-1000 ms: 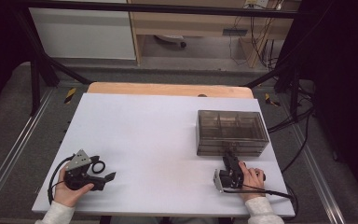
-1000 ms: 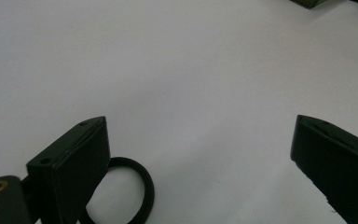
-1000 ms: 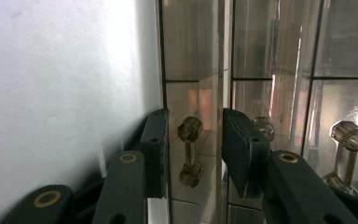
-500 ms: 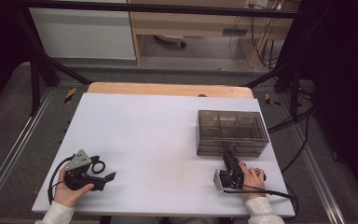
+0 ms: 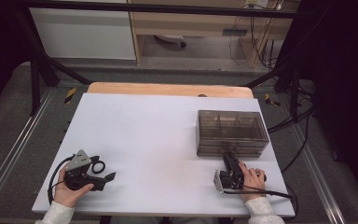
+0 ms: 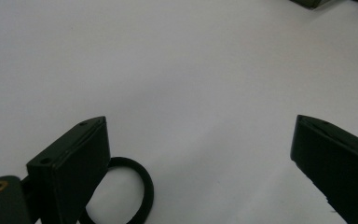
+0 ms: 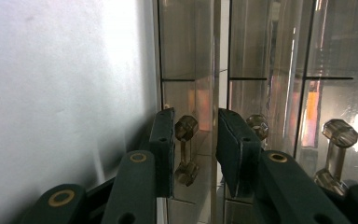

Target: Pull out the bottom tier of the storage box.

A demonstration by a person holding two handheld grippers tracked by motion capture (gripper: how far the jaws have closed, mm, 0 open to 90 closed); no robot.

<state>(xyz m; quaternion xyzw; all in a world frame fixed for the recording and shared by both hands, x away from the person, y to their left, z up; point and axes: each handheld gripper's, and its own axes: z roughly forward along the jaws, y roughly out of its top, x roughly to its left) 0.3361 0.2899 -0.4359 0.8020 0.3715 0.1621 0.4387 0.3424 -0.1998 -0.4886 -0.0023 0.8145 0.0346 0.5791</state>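
The right gripper point(image 7: 195, 154), jaws parted around a drawer knob point(image 7: 186, 150) of the clear drawer box point(image 5: 231, 133), sits directly before it, while the left gripper point(image 5: 103, 171) rests spread apart, far off.

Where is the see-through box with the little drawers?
In the high view the clear drawer box sits on the white table's right side, just beyond the right gripper, whose jaws straddle a drawer knob.
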